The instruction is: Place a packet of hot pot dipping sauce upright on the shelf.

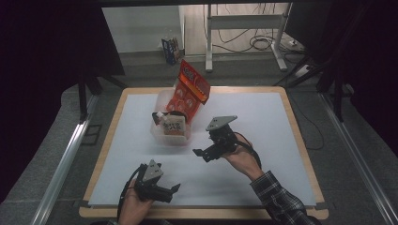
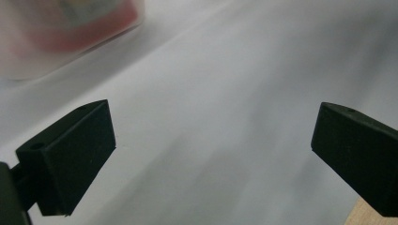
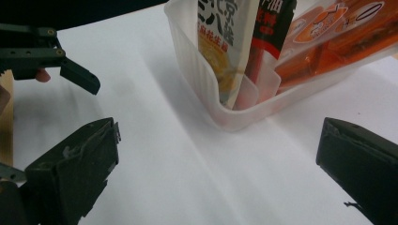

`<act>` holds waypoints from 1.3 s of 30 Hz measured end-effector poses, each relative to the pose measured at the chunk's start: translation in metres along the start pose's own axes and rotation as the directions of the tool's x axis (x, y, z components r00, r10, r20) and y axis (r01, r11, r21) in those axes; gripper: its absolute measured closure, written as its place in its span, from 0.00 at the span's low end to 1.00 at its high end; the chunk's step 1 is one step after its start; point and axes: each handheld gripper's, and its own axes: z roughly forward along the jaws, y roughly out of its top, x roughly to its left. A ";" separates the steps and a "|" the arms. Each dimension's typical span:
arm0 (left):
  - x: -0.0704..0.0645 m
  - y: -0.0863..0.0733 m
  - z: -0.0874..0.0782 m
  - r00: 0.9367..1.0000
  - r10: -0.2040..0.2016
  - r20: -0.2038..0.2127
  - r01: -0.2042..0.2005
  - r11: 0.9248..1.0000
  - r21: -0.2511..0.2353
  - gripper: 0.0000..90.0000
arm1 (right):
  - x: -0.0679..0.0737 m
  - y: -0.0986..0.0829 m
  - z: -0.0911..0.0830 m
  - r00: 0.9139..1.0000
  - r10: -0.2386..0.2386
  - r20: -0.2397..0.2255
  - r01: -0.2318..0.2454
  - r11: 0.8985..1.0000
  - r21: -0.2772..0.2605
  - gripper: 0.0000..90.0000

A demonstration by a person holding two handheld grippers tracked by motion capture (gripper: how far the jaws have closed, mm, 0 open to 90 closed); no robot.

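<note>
A translucent plastic bin [image 1: 162, 132] stands left of the table's middle, holding snack packs. A tall orange-red pack [image 1: 190, 90] leans out of its far side, and a beige packet [image 1: 172, 125] stands at the front. In the right gripper view the bin [image 3: 197, 79] holds the beige packet [image 3: 220, 42], a black-and-red packet [image 3: 267, 37] and the orange pack [image 3: 338, 33]. My right gripper [image 1: 202, 154] [image 3: 218, 140] is open just right of the bin, nothing between its jaws. My left gripper [image 1: 173, 191] [image 2: 213, 122] is open over the white sheet near the front edge.
A white sheet [image 1: 253, 140] covers the wooden table [image 1: 300, 140]. The left gripper [image 3: 51, 61] is seen far off in the right gripper view. The bin [image 2: 61, 33] is a blur at the top left of the left gripper view. Desk legs and cables lie on the floor behind.
</note>
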 end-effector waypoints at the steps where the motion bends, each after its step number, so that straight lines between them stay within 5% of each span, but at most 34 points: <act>1: 0.000 0.000 0.000 1.000 0.000 0.000 0.000 1.000 0.000 0.00 | 0.000 -0.001 0.000 1.000 -0.001 0.002 0.001 1.000 0.001 0.00; 39: 0.001 0.000 -0.005 1.000 0.005 -0.013 -0.005 1.000 0.016 0.00 | 0.014 -0.038 -0.025 1.000 -0.003 0.018 0.003 0.999 0.036 0.00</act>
